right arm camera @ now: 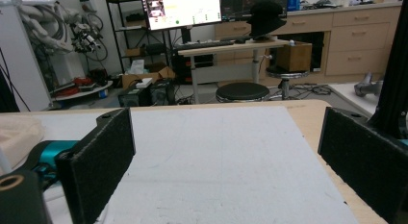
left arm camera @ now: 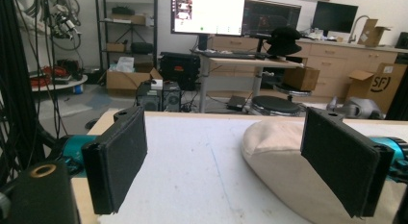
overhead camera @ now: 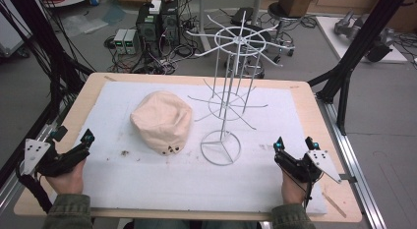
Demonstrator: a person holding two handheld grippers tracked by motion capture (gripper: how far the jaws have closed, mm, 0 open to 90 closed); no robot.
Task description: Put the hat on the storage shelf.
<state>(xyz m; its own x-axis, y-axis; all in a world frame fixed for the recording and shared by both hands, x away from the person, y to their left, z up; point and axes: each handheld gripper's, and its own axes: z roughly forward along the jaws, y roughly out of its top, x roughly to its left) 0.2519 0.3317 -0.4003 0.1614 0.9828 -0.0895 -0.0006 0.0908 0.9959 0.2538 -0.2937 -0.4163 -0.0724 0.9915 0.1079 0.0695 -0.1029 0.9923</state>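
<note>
The left hand-held gripper (overhead camera: 74, 138) rests at the desk's (overhead camera: 314, 111) near left edge, jaws spread wide and holding nothing. The right hand-held gripper (overhead camera: 294, 142) sits near the right edge, jaws likewise spread and unladen. Between them, well apart from both, a cream fabric hat (overhead camera: 161, 121) lies on the white foam mat (overhead camera: 147, 180), just beside a white wire display stand (overhead camera: 227, 91).

A fixed camera above the near edge looks forward and down over the whole desk (overhead camera: 305, 91), from a distance. Two cameras ride low over the white mat (overhead camera: 275, 106), each peering out between its own black jaws toward the far office. The left one sits close to the beige cap (left arm camera: 279, 147), which the overhead view shares; both low views share the monitor (right arm camera: 183, 10).
</note>
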